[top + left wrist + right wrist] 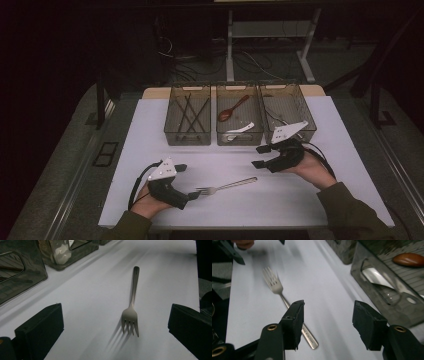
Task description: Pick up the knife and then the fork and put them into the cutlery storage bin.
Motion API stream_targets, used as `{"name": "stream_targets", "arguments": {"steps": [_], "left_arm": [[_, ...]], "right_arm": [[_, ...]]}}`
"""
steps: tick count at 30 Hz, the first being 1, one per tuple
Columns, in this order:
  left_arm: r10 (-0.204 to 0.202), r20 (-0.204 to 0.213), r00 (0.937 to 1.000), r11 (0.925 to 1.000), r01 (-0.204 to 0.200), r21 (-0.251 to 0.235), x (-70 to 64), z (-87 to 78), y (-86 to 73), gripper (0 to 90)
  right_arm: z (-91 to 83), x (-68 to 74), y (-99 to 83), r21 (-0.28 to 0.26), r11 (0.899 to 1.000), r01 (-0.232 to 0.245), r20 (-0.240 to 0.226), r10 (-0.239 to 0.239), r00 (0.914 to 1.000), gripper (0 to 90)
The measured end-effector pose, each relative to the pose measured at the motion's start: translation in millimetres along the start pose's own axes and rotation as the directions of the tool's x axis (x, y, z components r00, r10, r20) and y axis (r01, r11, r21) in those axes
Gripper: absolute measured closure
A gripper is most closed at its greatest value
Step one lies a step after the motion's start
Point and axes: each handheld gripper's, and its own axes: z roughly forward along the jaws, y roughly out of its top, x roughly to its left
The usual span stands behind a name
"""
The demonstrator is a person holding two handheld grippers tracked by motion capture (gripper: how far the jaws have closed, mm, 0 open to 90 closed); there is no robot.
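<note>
Fork [226, 186] flat on white tbl [300, 200]

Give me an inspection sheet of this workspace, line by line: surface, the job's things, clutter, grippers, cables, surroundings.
Surface: white table top, bare around the work.
Job's things: metal fork lying flat between the grippers, tines toward the left gripper.
Clutter: three clear bins in a row at the back; left one holds dark sticks, middle one a brown spoon and a white spoon.
Grippers: left gripper open, near the tines; right gripper open, above the handle end. Neither touches the fork.
Cables: one trails from each gripper; more on the floor behind.
Surroundings: dark room, desk legs beyond the table.
</note>
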Motion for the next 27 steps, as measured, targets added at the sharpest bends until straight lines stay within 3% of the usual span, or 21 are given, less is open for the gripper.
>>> {"name": "stream_targets", "arguments": {"steps": [5,7,17,20,22,27], "left_arm": [[-0.001,-0.001,1.0,1.0,0.001,0.001,-0.3,0.5,0.0,0.0],[0.001,-0.001,1.0,1.0,-0.001,0.002,-0.4,0.8,0.1,0.0],[0.006,-0.002,1.0,1.0,-0.006,0.005,-0.4,0.5,0.1,0.0],[0.009,-0.001,1.0,0.9999,-0.009,0.005,-0.5,0.6,0.2,0.0],[0.01,-0.001,0.9999,0.9999,-0.01,0.005,-0.4,0.6,0.3,0.0],[0.009,-0.001,1.0,1.0,-0.009,0.004,-0.6,0.5,0.3,0.0]], "right_arm": [[12.3,5.1,6.1,0.059,0.997,0.058,-0.018,-0.057,0.9982,43.6],[17.6,6.2,8.8,0.104,0.989,0.101,-0.026,-0.099,0.9948,44.4],[43.5,19.5,29.0,0.242,0.948,0.206,-0.111,-0.184,0.9766,51.8],[52.7,25.1,34.3,0.284,0.923,0.26,-0.136,-0.23,0.9636,54.2],[58.7,28.4,37.0,0.316,0.9,0.299,-0.154,-0.262,0.9525,56.2],[74.4,36.8,39.9,0.375,0.857,0.355,-0.2,-0.299,0.933,61.4]]}}
